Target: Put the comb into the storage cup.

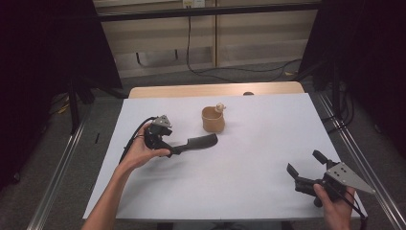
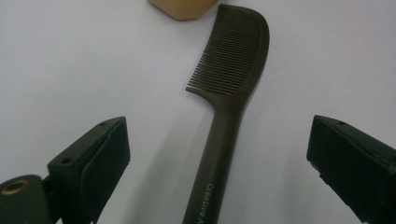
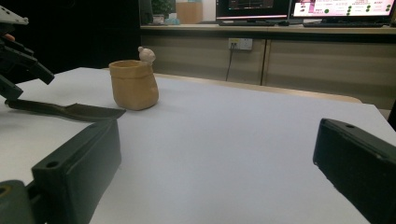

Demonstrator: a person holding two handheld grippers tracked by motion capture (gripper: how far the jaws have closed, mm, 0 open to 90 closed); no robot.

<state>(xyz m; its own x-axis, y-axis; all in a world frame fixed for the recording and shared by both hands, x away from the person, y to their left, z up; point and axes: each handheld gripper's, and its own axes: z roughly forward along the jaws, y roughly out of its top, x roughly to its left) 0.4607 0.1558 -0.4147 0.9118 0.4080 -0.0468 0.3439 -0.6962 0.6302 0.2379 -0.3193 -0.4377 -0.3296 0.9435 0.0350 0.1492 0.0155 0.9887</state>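
We see the dark brown plastic comb with a long handle [image 2: 229, 93] lying flat on the white tabletop [image 1: 249, 158], left of its middle, its toothed head pointing toward the small tan pot shaped like a sack with a pale figurine on its rim [image 1: 213, 120], which stands nearer the far edge. The left tongs [image 2: 217, 158] are spread wide, a jaw on either side of the handle, not touching it. The right tongs [image 1: 304, 170] are also spread and hold nothing, near the right corner of the near edge. We judge the risks thus: the handle is thin and lies flat, so jaws closing too high could skate over it or pinch only its top edge, letting the comb twist or slip; pushing forward while closing could shove the head into the pot and tip it. How close the comb's tip is to the pot we cannot settle. The handle's end is cut off at the bottom of the left gripper view, and in the high view the hand covers it.
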